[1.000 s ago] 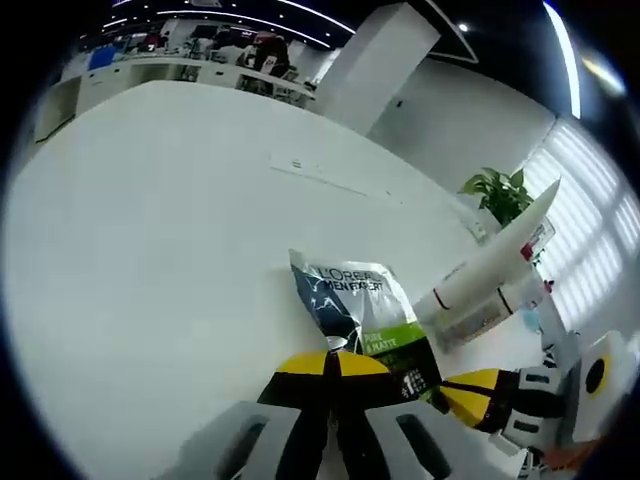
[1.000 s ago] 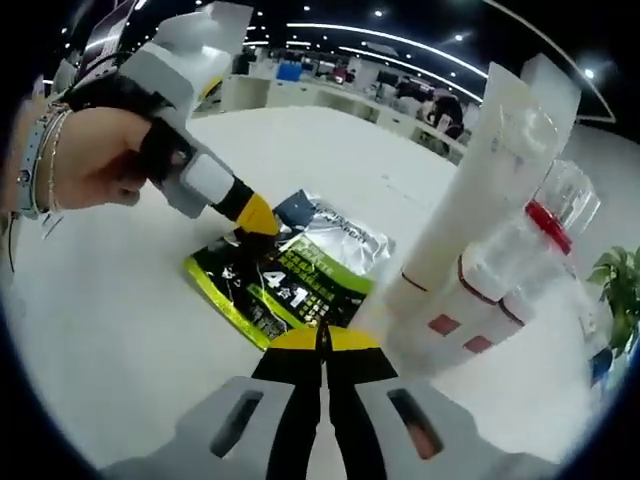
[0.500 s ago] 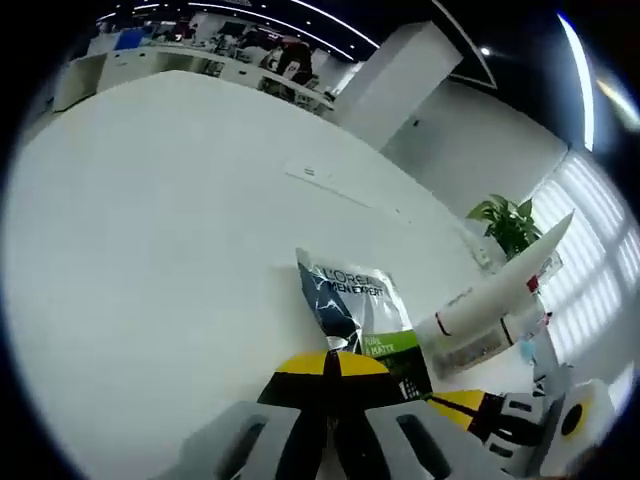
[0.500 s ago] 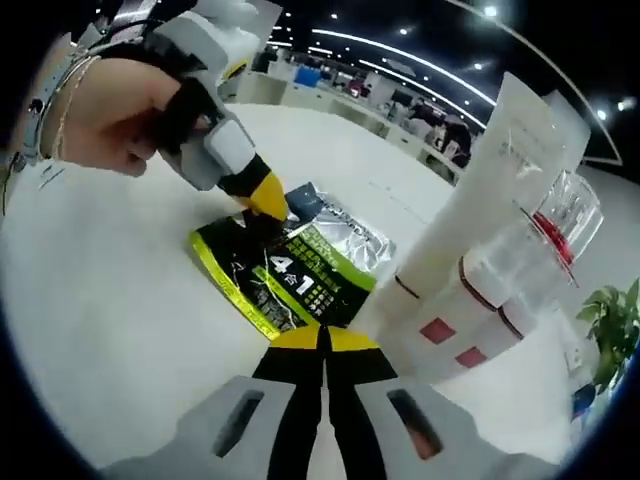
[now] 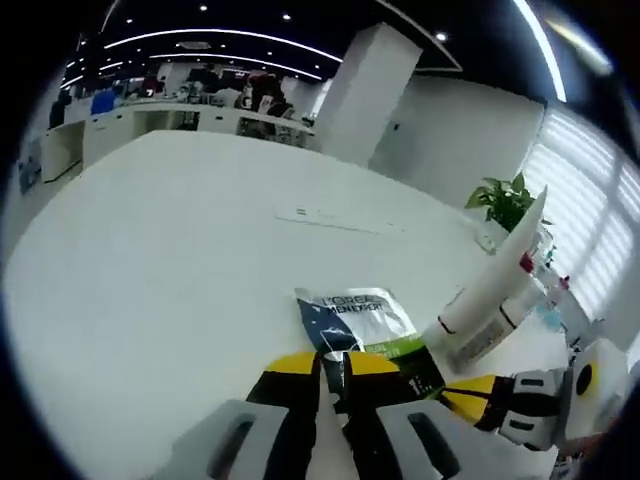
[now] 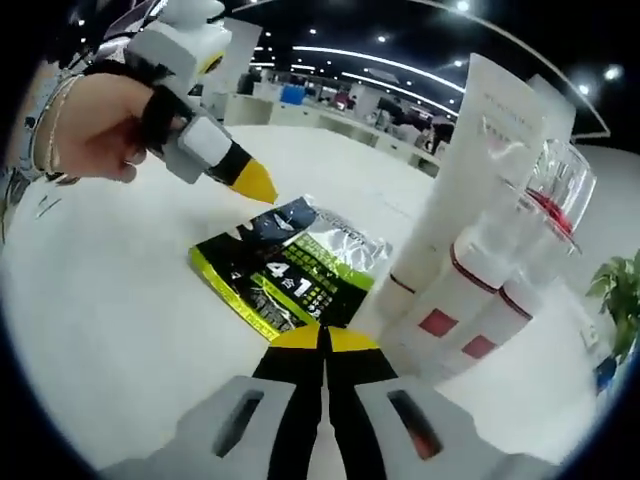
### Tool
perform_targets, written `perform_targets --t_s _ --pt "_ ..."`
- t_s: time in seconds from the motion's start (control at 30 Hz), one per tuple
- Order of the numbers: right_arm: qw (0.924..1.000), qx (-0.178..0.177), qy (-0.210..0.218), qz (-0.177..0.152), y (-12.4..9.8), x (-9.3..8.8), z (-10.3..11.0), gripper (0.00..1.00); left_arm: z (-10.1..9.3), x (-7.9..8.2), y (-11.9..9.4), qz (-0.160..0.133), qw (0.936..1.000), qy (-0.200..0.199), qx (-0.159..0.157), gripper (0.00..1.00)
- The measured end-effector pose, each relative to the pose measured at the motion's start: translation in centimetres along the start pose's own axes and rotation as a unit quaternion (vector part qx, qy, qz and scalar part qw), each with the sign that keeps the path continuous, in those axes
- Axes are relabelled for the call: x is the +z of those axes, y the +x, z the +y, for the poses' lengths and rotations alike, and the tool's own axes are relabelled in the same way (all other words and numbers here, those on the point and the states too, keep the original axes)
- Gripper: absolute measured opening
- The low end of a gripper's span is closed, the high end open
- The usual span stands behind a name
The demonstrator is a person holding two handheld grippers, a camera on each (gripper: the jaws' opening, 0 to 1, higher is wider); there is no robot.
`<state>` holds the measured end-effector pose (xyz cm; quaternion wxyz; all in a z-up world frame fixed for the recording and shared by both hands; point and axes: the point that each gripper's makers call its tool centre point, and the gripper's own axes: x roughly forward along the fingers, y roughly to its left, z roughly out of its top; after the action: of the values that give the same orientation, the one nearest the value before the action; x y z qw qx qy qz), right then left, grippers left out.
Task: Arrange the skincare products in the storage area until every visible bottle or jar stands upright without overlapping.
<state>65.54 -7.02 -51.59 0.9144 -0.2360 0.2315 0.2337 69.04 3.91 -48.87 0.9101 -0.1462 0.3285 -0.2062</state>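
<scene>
In the left gripper view, a flat sachet [image 5: 362, 322], dark blue and silver at its far end with a green band and black panel nearer the camera, lies on the white table [image 5: 170, 250]. The left gripper [image 5: 334, 365] sits low over the sachet's near edge; its yellow-tipped jaws are close together with a thin silvery-dark sliver between them, so it looks pinched on the sachet's edge, though a firm grip cannot be confirmed here. To the right a tall white tube [image 5: 492, 274] stands cap-down with other bottles behind it, and the right gripper [image 5: 468, 396] enters low from the right, its yellow tip beside the sachet's corner. A potted plant [image 5: 505, 198] stands farther back. In the right gripper view, the right gripper [image 6: 322, 338] has its jaws pressed together with nothing between them, tips just at the sachet [image 6: 290, 268]'s near edge. The left gripper [image 6: 257, 184] reaches in from the upper left, held by a hand [image 6: 88, 128] with a bracelet at the wrist; its yellow tip points down at the sachet's far corner, which looks slightly raised off the table. Just right of the sachet stands the upright cluster: the white tube [image 6: 460, 190], red-banded white bottles [image 6: 455, 300] and a clear bottle with a red collar [image 6: 552, 195]. As a judgement, the bottles and tube are already standing, and the sachet lying flat beside them is the piece left to deal with.
</scene>
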Motion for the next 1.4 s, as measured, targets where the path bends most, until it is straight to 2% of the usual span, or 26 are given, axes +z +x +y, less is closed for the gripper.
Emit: perform_targets --t_s 0.1,0.17,0.2,0.27,0.3,0.37,0.43,0.5,0.67,0.7,0.73,0.77,0.83,0.93,1.0,1.03,1.07,1.13,1.17,1.23,1.37,1.4 --pt "1.0 0.0 0.002 -0.001 0.0 0.1 0.0 0.0 -1.0 -1.1 -0.8 -0.005 0.9982 0.059 0.002 0.07" --pt "1.0 0.0 0.001 -0.001 -0.1 0.1 0.1 0.0 -1.6 -2.7 -1.0 0.011 0.9952 0.097 0.005 0.07" --pt "1.0 0.0 0.001 -0.001 -0.1 0.1 0.1 0.0 -1.8 -3.8 -1.0 0.027 0.9941 0.105 0.004 0.07" --pt "1.0 0.0 0.001 -0.001 -0.1 0.1 0.1 0.0 -1.9 -4.7 -0.9 0.036 0.9949 0.094 0.005 0.07" --pt "1.0 0.0 0.001 0.0 -0.1 0.1 0.1 0.0 -1.5 -5.5 -0.8 0.051 0.9951 0.084 0.015 0.07" --pt "1.0 0.0 -0.003 0.002 -0.1 0.1 0.1 0.0 -1.1 -5.5 -0.5 0.044 0.9951 0.086 0.021 0.04" --pt "1.0 -0.001 -0.007 0.002 -0.1 0.1 0.1 0.0 -0.5 -5.2 -0.5 0.041 0.9885 0.141 0.035 0.01" --pt "1.0 -0.002 -0.009 -0.003 -0.1 0.0 0.1 0.0 -0.6 -5.0 -0.3 0.038 0.9829 0.177 0.034 0.01" --pt "0.9999 -0.005 -0.013 -0.004 0.0 0.1 0.1 0.0 -0.6 -5.0 -0.4 0.042 0.9804 0.189 0.037 0.03" --pt "0.9997 -0.004 -0.022 -0.002 0.0 0.1 0.1 0.0 -0.3 -4.7 -0.7 0.046 0.9817 0.179 0.046 0.04" --pt "0.9996 -0.004 -0.027 -0.001 0.0 0.1 0.1 0.0 -0.1 -3.6 -1.5 0.024 0.9831 0.17 0.065 0.03" --pt "0.9994 -0.004 -0.033 -0.002 -0.1 0.1 0.2 0.0 -0.1 -1.8 -2.4 -0.02 0.9799 0.182 0.079 0.04" --pt "0.9995 -0.005 -0.03 -0.002 -0.1 0.1 0.1 0.0 -1.3 0.5 -3.9 -0.075 0.976 0.192 0.07 0.04" --pt "1.0 -0.008 -0.005 0.001 -0.1 0.0 0.0 0.0 -2.4 1.5 -5.6 -0.088 0.9755 0.193 0.057 0.04" --pt "0.9998 -0.011 -0.015 0.006 -0.6 0.3 -0.1 0.0 -3.2 3.0 -7.7 -0.122 0.9677 0.214 0.053 0.04" --pt "0.9998 -0.014 -0.015 -0.004 -0.8 0.6 -0.3 0.0 -3.5 3.2 -8.4 -0.129 0.9669 0.215 0.051 0.04" --pt "0.9992 -0.009 0.009 -0.039 -1.0 1.7 -0.3 0.0 -3.9 3.6 -9.4 -0.141 0.9654 0.215 0.045 0.05" --pt "0.9959 0.002 0.045 -0.079 -1.7 3.2 -0.3 0.0 -4.5 4.1 -10.9 -0.164 0.9626 0.214 0.027 0.05" --pt "0.9947 0.01 0.045 -0.092 -2.1 3.8 -0.3 0.0 -4.6 4.4 -11.9 -0.179 0.9596 0.216 0.023 0.05" --pt "0.9938 0.022 0.045 -0.099 -2.5 4.2 0.1 0.01 -3.8 4.2 -13.6 -0.192 0.9563 0.217 0.037 0.05" --pt "0.9894 0.056 0.061 -0.119 -3.2 5.1 1.5 0.03 -1.9 2.9 -15.5 -0.181 0.9562 0.221 0.062 0.1" --pt "0.9867 0.072 0.074 -0.125 -3.4 5.5 2.2 0.04 -0.9 2.4 -16.1 -0.175 0.9551 0.226 0.079 0.1"
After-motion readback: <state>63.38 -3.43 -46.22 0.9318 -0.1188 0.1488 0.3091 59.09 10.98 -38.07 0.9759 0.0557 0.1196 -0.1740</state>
